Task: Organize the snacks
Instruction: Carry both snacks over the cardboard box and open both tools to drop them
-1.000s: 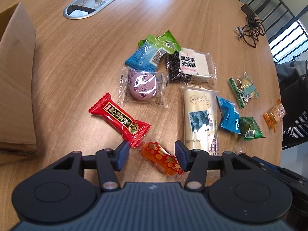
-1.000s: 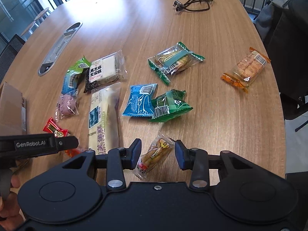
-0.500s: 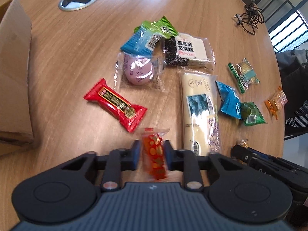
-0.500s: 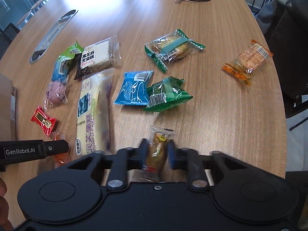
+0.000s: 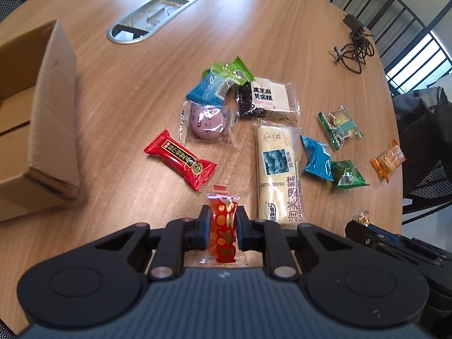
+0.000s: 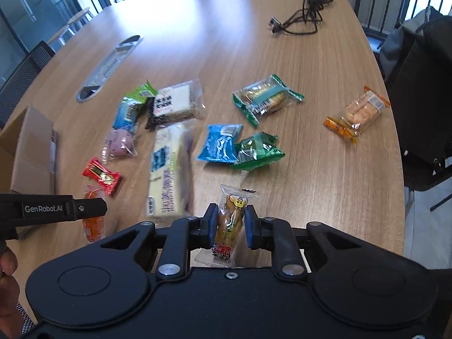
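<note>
**Both claws clamped on snacks and lifted**

Since a second ago, both claws have closed: each stood apart around a packet lying flat, and each now grips its packet upright off the wood. The left claw (image 5: pixel 223 227) is clamped on an orange candy packet (image 5: pixel 223 226), its clear wrapper end sticking up between the fingers. The right claw (image 6: pixel 231 227) is clamped on a yellow snack packet (image 6: pixel 230 220) with a small cartoon face near its top.

Other snacks lie loose across the middle of the tabletop (image 5: pixel 127 90). A red candy bar (image 5: pixel 180 159) lies just ahead of the left claw, with a purple bun (image 5: pixel 207 121) in clear wrap beyond it. A long cream cake packet (image 5: pixel 278 169) runs lengthwise beside them, and a black-and-white cake packet (image 5: pixel 267 99) sits at its far end, touching a light blue packet (image 5: pixel 209 90) and a lime green packet (image 5: pixel 231 70). Toward the right edge lie a blue pouch (image 6: pixel 221 142) touching a dark green pouch (image 6: pixel 255 151), a green-ended biscuit packet (image 6: pixel 265 99), and an orange cracker packet (image 6: pixel 357 113) nearest that edge.

A cardboard box (image 5: pixel 53 107) stands open at the left edge. A metal cable hatch (image 5: pixel 152 15) is set into the far part, and a black cable (image 6: pixel 303 14) lies coiled near the far right corner.
</note>
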